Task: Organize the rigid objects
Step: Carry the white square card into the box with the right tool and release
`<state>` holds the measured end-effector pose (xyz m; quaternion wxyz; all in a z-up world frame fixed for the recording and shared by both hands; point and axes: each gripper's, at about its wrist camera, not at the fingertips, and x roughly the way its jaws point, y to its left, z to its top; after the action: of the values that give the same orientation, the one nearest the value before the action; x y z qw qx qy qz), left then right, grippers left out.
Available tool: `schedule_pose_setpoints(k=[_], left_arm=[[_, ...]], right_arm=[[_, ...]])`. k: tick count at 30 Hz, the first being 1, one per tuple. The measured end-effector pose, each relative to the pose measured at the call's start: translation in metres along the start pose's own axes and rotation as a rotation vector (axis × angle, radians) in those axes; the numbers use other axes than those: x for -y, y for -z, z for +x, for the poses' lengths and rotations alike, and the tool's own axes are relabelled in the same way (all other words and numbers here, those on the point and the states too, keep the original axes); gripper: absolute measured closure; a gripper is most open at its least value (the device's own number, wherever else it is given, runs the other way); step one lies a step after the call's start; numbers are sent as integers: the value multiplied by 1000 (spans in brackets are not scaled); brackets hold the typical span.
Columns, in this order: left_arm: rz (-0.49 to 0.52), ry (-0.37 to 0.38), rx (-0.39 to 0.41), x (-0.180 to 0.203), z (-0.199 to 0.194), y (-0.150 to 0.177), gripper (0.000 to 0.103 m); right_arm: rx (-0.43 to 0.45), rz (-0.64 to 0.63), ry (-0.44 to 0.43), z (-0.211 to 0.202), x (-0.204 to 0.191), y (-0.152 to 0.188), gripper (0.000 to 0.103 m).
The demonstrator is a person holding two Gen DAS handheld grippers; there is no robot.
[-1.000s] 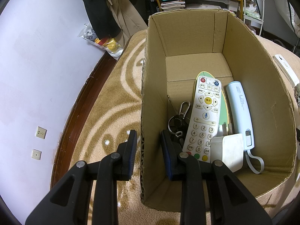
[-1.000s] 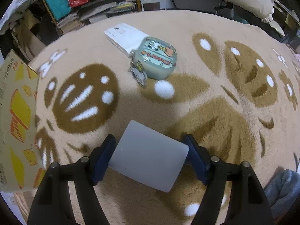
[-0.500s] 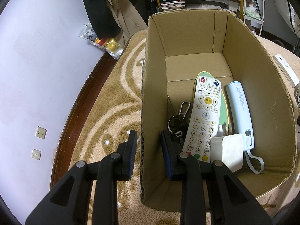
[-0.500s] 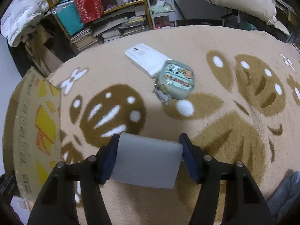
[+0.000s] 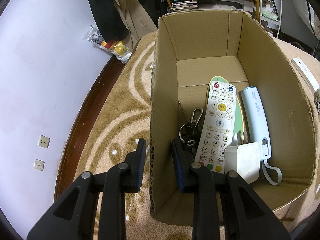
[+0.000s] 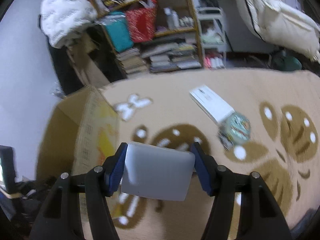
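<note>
A cardboard box (image 5: pixel 200 36) stands open on the carpet. It holds a white remote (image 5: pixel 219 124), a pale blue power bank (image 5: pixel 256 120), a white charger (image 5: pixel 243 162) and a bunch of keys (image 5: pixel 189 130). My left gripper (image 5: pixel 158 150) straddles the box's left wall, one finger outside and one inside, with a gap on both sides. My right gripper (image 6: pixel 159 154) is shut on a flat grey-white case (image 6: pixel 158 172), held above the carpet. The cardboard box (image 6: pixel 88 130) lies to its left there.
On the patterned carpet to the right lie a white flat box (image 6: pixel 212 104) and a round cartoon tin (image 6: pixel 239 127) touching it. A cluttered shelf (image 6: pixel 152 30) stands beyond the carpet. A white wall (image 5: pixel 40 80) runs along the left, with hanging clothes (image 5: pixel 112 10) behind.
The right gripper has lifted the grey-white case off the carpet and swung left toward the cardboard box. The left gripper has not moved.
</note>
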<state>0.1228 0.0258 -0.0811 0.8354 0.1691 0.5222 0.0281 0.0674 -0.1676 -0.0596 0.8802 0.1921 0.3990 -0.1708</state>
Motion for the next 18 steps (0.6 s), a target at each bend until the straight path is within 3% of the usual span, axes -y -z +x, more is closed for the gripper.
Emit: schedule_pose_setpoints(k=[8, 18], left_arm=[[1, -1, 0, 0, 0, 0, 77], [-5, 3, 5, -3, -3, 2, 77]], right_arm=[[111, -116, -164, -36, -53, -12, 36], [65, -217, -234, -28, -89, 15, 36]])
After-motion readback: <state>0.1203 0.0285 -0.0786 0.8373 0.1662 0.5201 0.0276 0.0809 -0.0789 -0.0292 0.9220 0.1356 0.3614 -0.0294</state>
